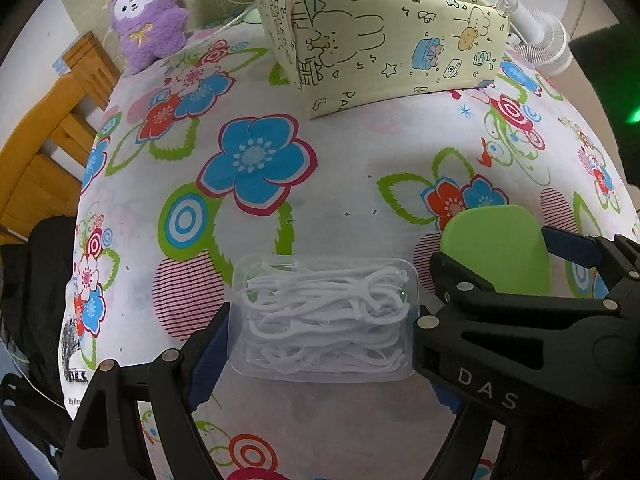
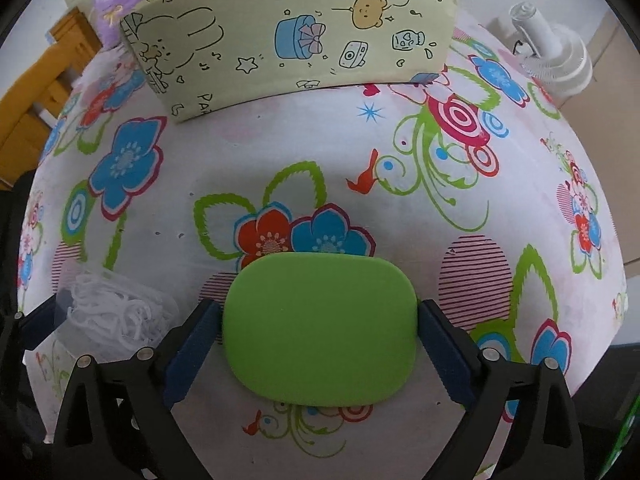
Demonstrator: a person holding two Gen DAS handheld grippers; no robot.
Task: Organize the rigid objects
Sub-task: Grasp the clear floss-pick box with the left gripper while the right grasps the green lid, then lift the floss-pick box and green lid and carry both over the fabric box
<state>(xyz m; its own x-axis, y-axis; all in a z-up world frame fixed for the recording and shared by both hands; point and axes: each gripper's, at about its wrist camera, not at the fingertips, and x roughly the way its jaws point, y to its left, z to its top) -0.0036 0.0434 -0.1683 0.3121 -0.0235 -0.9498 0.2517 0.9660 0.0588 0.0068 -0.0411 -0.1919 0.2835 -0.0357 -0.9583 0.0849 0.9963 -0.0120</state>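
Now, left gripper [image 1: 320, 344] clamps floss-pick box [image 1: 322, 316], right gripper [image 2: 320, 340] clamps green case [image 2: 320, 328].

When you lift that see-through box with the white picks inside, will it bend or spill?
Probably not bend much: the clear box looks like hard plastic with firm, straight walls. It likely feels light, since only thin white floss picks fill it. It may be slippery, because its walls look smooth where the left gripper squeezes them. I can't tell how well it is closed.
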